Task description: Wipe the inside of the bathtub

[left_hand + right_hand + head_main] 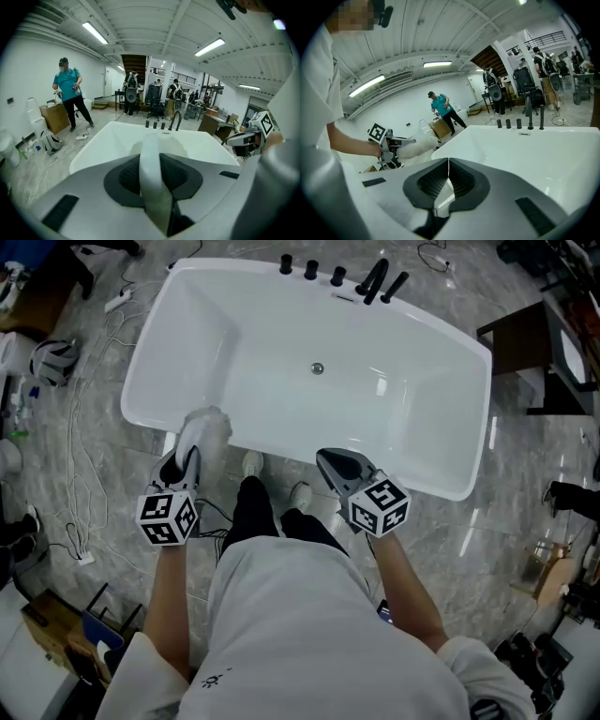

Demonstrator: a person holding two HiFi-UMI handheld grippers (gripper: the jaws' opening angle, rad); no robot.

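1 bathtub (pixel 281 352) fills the upper centre of the head view; you stand at its near rim, wiping seemingly not yet begun. Your left gripper (pixel 186 463), forearm stretched forward, pinches a white cloth (pixel 208 430) over that rim; next it must reach down to the inner wall. Your right gripper (pixel 339 467), at lower centre, is pressed together and empty.

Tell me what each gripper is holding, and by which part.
Left gripper pinches a white cloth by one end; right gripper is shut and empty.
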